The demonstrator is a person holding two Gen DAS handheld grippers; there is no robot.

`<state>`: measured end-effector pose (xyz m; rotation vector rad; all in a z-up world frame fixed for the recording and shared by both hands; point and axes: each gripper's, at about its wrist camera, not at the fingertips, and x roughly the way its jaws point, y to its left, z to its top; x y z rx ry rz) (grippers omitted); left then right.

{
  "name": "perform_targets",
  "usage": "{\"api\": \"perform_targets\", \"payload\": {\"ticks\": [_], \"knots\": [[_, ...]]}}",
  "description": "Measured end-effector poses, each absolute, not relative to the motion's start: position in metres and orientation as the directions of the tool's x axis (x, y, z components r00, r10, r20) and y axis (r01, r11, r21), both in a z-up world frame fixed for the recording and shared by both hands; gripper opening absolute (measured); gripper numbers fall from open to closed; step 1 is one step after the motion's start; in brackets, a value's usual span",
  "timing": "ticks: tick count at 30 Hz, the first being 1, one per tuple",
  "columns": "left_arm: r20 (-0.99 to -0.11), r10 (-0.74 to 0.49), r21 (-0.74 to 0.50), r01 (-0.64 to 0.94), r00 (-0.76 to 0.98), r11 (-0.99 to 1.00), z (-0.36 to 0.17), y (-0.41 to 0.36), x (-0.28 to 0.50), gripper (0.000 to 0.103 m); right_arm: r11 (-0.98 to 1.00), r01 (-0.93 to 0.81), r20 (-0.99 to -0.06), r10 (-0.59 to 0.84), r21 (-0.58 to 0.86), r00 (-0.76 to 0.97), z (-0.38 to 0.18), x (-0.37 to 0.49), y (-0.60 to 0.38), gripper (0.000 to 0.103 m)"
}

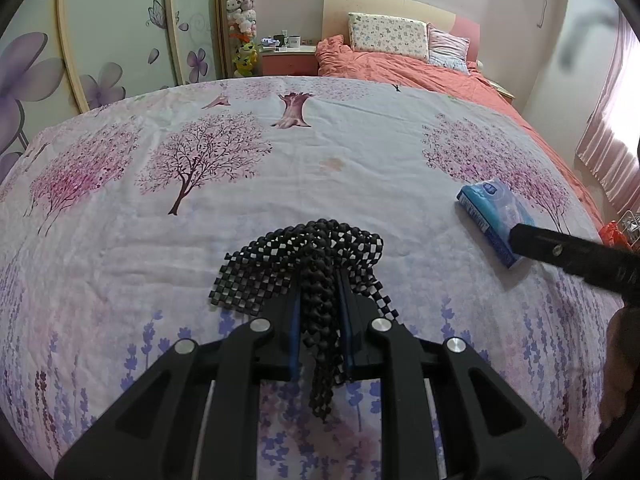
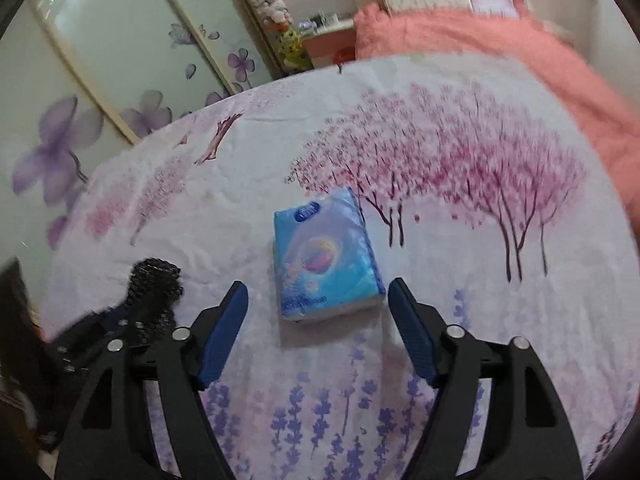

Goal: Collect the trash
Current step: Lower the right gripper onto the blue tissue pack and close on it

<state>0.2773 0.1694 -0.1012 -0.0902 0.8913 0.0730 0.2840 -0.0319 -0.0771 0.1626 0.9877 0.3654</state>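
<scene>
Left wrist view: left gripper [image 1: 320, 292] clamped on black mesh scrap [image 1: 316, 256], partly lifted off floral sheet [image 1: 360, 148]. Right gripper [image 2: 318, 300] spread wide, nothing gripped, blue tissue pack [image 2: 326, 256] just ahead btwn tips, flat on sheet. One item grabbed, pack left; no bin visible.

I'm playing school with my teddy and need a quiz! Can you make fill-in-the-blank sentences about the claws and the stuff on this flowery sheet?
1. The left claw is shut on a black ____ mat.
2. The tissue pack is mostly ____ in colour.
3. The right claw stands ____, with the tissue pack just ahead of it.
4. The sheet is printed with pink ____.

Missing words: mesh; blue; open; trees
</scene>
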Motion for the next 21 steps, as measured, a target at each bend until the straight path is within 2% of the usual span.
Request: {"api": "perform_targets", "payload": {"ticks": [4,7,16,21], "knots": [[-0.779,0.026,-0.049,-0.101,0.627,0.994,-0.101,0.17,0.277,0.019,0.958,-0.248,-0.794,0.262,0.145,0.549,-0.077,0.285,-0.009,0.073],[-0.779,0.023,-0.052,-0.101,0.627,0.994,-0.101,0.17,0.277,0.019,0.967,-0.238,-0.793,0.214,0.09,0.57,-0.081,0.292,-0.001,0.073],[-0.779,0.024,-0.052,-0.102,0.627,0.993,-0.101,0.169,0.277,0.019,0.976,-0.214,-0.784,0.165,0.042,0.599,-0.09,0.292,-0.006,0.054],[-0.779,0.023,-0.052,-0.102,0.627,0.993,-0.101,0.169,0.277,0.019,0.984,-0.174,-0.78,0.137,0.037,0.61,-0.091,0.287,-0.02,0.053]]}}
